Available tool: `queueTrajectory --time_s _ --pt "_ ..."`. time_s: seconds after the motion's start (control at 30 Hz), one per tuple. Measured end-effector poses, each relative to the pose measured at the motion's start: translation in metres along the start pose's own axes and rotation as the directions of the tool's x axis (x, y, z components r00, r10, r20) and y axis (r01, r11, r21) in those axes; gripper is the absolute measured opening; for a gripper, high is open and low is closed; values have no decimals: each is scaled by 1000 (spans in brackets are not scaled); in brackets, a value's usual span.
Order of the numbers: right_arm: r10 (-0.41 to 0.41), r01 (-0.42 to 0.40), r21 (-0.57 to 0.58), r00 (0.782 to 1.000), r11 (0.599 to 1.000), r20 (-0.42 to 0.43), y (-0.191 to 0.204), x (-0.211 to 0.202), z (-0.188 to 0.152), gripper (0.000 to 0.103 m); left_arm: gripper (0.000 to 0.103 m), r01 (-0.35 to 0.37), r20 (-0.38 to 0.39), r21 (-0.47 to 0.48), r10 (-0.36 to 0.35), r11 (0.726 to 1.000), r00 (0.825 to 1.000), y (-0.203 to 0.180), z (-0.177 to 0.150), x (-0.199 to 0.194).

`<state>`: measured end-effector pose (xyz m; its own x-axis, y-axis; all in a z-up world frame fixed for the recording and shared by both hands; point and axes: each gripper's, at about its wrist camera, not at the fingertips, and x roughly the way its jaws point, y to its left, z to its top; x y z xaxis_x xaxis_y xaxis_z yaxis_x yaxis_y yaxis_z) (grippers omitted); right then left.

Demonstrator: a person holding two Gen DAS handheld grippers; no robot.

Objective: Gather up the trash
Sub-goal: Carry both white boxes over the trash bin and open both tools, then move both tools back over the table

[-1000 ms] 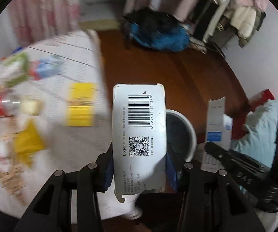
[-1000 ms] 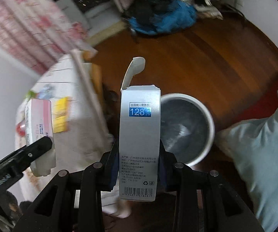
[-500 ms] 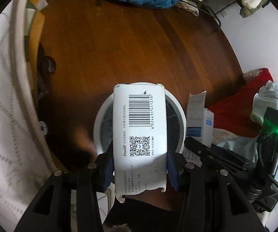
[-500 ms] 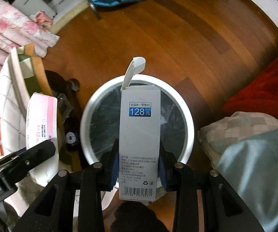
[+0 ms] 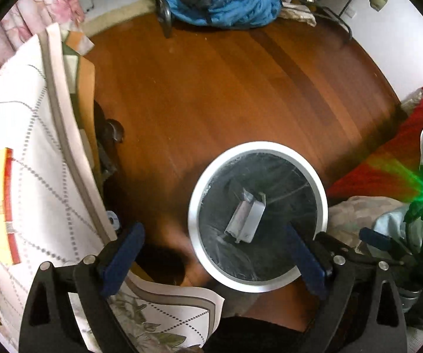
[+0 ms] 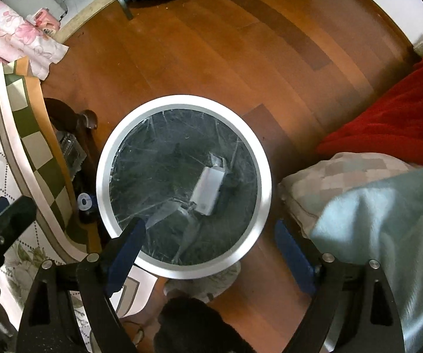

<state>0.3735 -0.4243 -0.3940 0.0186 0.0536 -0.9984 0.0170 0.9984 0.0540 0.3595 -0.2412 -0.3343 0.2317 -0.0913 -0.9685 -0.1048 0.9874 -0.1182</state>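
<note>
both grippers, left gripper (image 5: pixel 214 253) and right gripper (image 6: pixel 208 250), spread wide, empty, above white-rimmed bin (image 6: pixel 265 176). pale grey box (image 6: pixel 208 189) with torn flap lies tilted inside on black liner.

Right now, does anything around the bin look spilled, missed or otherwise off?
Nothing stands out. The bin stands upright on the wooden floor, a grey box lies inside on the liner, and no trash shows on the floor around it. Both grippers, left and right, are open.

Both tools (image 5: pixel 214 253) (image 6: pixel 208 250) wide apart, empty
</note>
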Motion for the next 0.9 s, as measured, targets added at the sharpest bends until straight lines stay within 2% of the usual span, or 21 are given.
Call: queueTrajectory --time_s 0.23,0.37,0.6,0.8,0.9 --pt "3 -3 -6 998 1000 62 8 -42 -13 91 97 -41 75 -13 42 999 996 5 -3 -38" --pt "8 -8 -2 993 1000 121 11 -79 -21 100 97 -41 124 -23 43 999 991 8 -5 -70" --pt "59 -56 -20 967 998 247 26 -165 -47 100 97 -42 238 -31 48 999 970 18 -15 -145" --pt "139 -119 -82 939 990 315 73 -225 -64 100 97 -52 323 -94 80 994 943 65 -29 -209" --pt "183 -148 -133 934 980 307 111 -232 -69 100 97 -95 335 -167 147 981 931 108 -48 -227"
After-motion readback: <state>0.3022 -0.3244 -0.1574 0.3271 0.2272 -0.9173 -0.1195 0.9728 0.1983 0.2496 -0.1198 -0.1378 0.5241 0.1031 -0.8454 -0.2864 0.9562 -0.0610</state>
